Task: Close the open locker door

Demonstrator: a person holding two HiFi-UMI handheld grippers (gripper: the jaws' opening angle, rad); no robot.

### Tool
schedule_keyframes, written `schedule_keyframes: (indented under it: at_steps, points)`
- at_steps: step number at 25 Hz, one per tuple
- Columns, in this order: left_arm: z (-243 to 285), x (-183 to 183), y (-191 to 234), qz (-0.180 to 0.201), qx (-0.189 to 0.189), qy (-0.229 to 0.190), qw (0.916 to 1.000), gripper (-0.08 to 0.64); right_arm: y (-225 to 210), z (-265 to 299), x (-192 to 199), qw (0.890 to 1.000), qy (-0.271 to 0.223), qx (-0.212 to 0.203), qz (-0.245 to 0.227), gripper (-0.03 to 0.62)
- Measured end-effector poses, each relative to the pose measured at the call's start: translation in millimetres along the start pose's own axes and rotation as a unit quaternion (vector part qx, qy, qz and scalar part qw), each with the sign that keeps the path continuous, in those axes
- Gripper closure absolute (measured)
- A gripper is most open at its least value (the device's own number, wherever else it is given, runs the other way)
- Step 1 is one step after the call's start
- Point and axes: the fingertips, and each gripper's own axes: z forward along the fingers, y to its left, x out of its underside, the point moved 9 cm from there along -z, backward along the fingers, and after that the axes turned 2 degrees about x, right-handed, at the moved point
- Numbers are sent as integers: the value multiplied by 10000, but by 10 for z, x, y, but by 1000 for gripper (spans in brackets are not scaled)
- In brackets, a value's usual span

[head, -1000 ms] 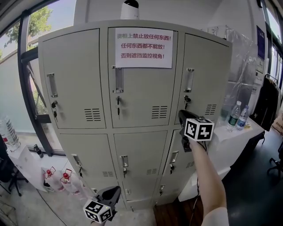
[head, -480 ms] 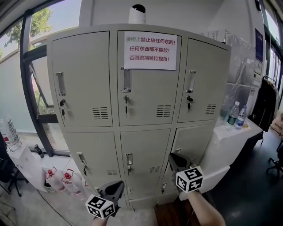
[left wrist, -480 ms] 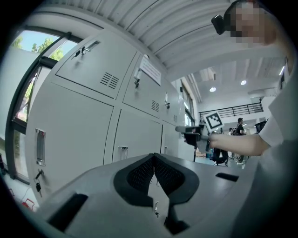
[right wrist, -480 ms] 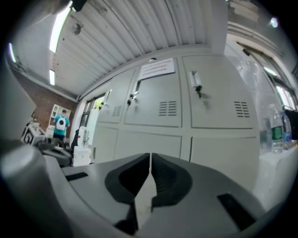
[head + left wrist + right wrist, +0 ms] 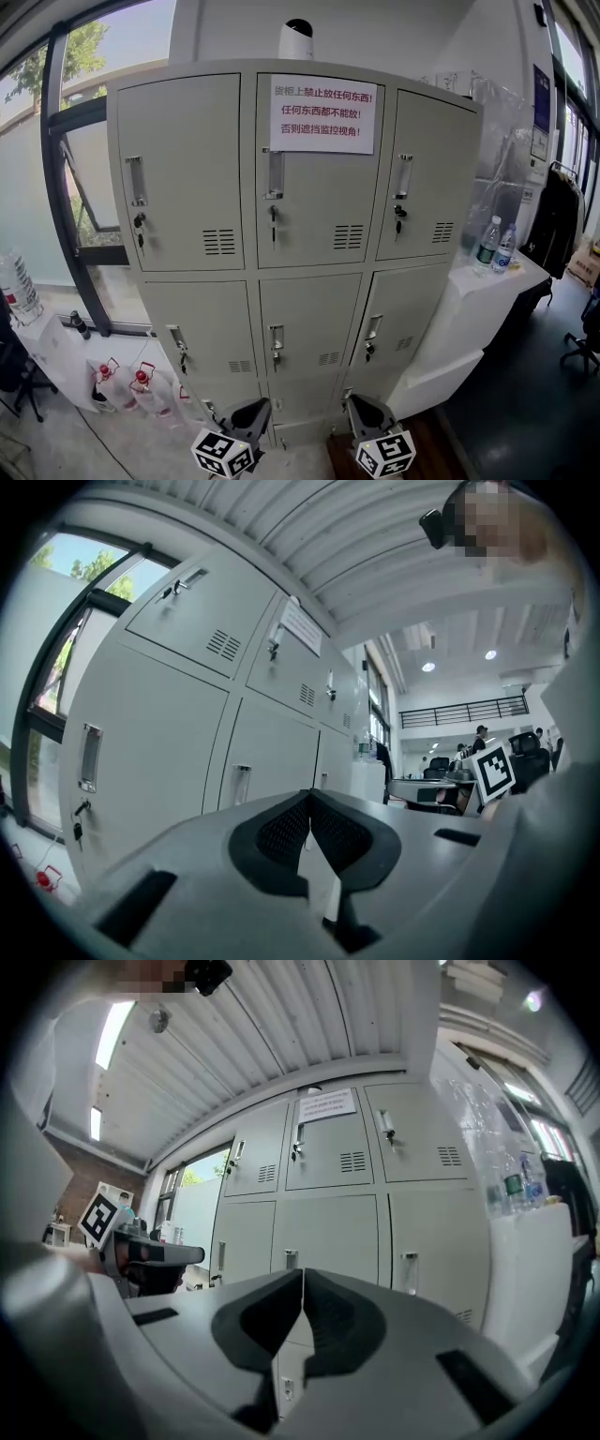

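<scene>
The grey locker bank [image 5: 300, 234] fills the head view, and all of its doors look flush, including the middle-row right door [image 5: 401, 319]. Both grippers hang low in front of the bottom row, apart from the doors. My left gripper [image 5: 255, 411] is at bottom left and my right gripper [image 5: 360, 409] at bottom right, each with its marker cube below it. In the left gripper view the left gripper [image 5: 309, 803] has its jaws together with nothing in them. In the right gripper view the right gripper [image 5: 302, 1279] is also shut and empty, and points at the lockers [image 5: 337, 1194].
A paper notice [image 5: 323, 114] is taped to the top middle door, and a white camera [image 5: 297, 39] stands on the locker top. Right of the lockers, a white table [image 5: 487, 291] carries water bottles [image 5: 487, 244]. Red-capped bottles [image 5: 139, 380] sit on the floor at left.
My right gripper has come down from the upper edge of the middle-row right door to low in front of the lockers. That door now looks flush. The left gripper stayed low.
</scene>
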Motion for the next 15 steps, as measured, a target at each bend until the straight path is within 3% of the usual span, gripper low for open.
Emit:
schedule_keyframes:
  at_steps: [15]
  points:
    - [-67,10,-75,-29,22,-7,10000,552,124,-153,112,9994,-32,144,306,580]
